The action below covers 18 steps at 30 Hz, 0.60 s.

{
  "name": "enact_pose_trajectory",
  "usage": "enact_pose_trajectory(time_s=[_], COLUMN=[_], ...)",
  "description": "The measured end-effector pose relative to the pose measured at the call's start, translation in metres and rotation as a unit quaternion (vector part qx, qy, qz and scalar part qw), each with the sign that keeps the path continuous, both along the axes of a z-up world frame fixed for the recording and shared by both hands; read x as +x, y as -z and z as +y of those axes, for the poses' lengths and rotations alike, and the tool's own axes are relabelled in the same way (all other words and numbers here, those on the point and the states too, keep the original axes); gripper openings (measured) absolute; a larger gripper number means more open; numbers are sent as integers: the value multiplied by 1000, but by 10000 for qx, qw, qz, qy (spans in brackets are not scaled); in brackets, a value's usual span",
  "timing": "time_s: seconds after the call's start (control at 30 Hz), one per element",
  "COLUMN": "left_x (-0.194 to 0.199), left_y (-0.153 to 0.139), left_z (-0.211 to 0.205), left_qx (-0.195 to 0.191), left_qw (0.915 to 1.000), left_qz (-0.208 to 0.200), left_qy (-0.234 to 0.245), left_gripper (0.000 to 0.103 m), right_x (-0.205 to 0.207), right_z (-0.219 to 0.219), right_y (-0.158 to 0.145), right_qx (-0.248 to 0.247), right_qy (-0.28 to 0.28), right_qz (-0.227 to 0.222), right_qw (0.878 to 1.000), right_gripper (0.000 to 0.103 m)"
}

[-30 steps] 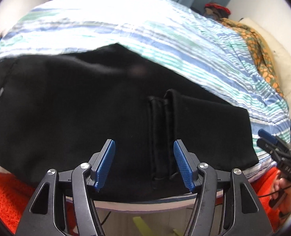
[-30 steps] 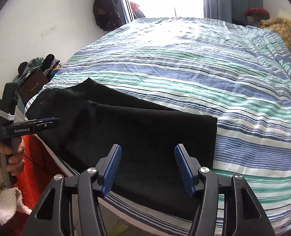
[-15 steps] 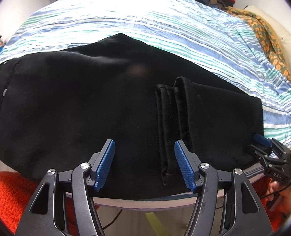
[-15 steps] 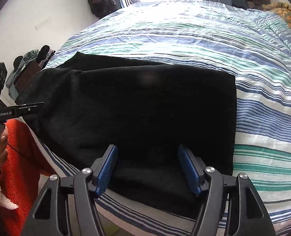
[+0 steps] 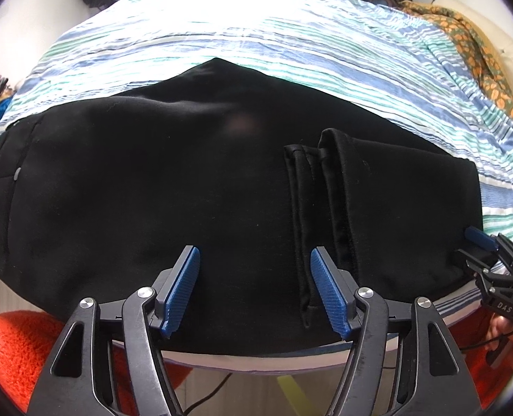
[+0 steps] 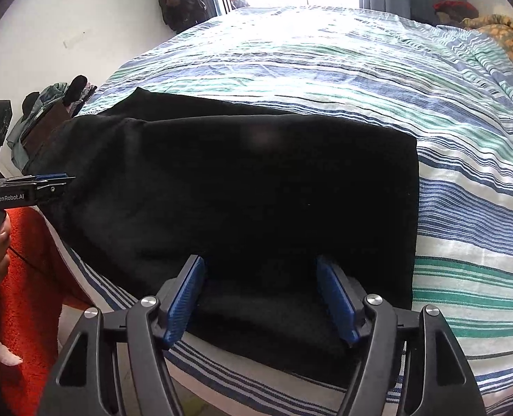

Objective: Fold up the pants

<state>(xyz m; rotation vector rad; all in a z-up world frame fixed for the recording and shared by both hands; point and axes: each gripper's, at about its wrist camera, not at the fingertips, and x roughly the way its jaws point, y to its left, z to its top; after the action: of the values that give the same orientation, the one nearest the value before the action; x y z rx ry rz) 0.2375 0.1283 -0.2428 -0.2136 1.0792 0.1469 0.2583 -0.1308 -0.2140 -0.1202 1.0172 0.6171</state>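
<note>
One pair of black pants point(image 5: 194, 187) is laid flat along the near edge of a bed point(image 6: 325, 69), folded over on itself so that the leg hems point(image 5: 325, 208) rest on top of the fabric as a ridged double edge; in the right wrist view the pants point(image 6: 256, 190) are seen as a dark rectangle with a straight right-hand edge; the striped blue, green and white bedcover point(image 5: 291, 45) is exposed beyond them. The left gripper point(image 5: 253, 291) is held over the near part of the pants with its blue pads spread wide and nothing between them; the right gripper point(image 6: 261, 298) is likewise spread wide, its pads set down at the near edge of the fabric without being closed on it. An orange patterned cloth point(image 5: 464, 41) is seen at the far right of the bed; a red fuzzy rug point(image 5: 17, 350) lies below the bed edge.
</note>
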Motion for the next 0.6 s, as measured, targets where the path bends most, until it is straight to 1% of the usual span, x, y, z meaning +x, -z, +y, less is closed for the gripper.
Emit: enact_pose_trajectory(time_s=[0.07, 0.17, 0.27, 0.33, 0.37, 0.43, 0.47, 0.53, 0.57, 0.6], left_x=[-2, -7, -25, -45, -57, -88, -104, -132, -138, -140], left_y=[-3, -14, -31, -44, -51, -60, -60, -50, -44, -36], left_z=[9, 40, 91, 131, 150, 190, 210, 246, 257, 267], left_qx=[-152, -492, -935, -1075, -1075, -1129, -1266, -1695, -1837, -1959], left_qw=[9998, 9971, 9865, 9753, 9687, 9480, 9339, 9029, 8933, 8886], left_qz=[-11, -104, -325, -472, -526, -645, -701, -674, -612, -544], left_qy=[-107, -578, -1301, -1872, -2176, -2906, -3269, -3893, -4055, -4111], left_gripper=[69, 70, 70, 70, 70, 70, 69, 66, 64, 61], right_x=[0, 0, 0, 1, 2, 3, 4, 4, 4, 4], right_z=[0, 0, 0, 0, 1, 2, 3, 7, 9, 11], right_y=[0, 0, -1, -1, -1, -1, -1, -1, -1, 0], right_qx=[-2, -8, -4, 7, 13, 36, 44, 24, 0, -30], right_qy=[-2, -16, -29, -23, -18, -18, -24, -55, -69, -72], right_qz=[0, 17, 35, 61, 78, 119, 134, 142, 138, 130], right_qw=[10000, 10000, 10000, 10000, 10000, 9999, 9999, 9999, 9999, 9999], right_gripper=[68, 68, 69, 69, 69, 73, 75, 82, 83, 86])
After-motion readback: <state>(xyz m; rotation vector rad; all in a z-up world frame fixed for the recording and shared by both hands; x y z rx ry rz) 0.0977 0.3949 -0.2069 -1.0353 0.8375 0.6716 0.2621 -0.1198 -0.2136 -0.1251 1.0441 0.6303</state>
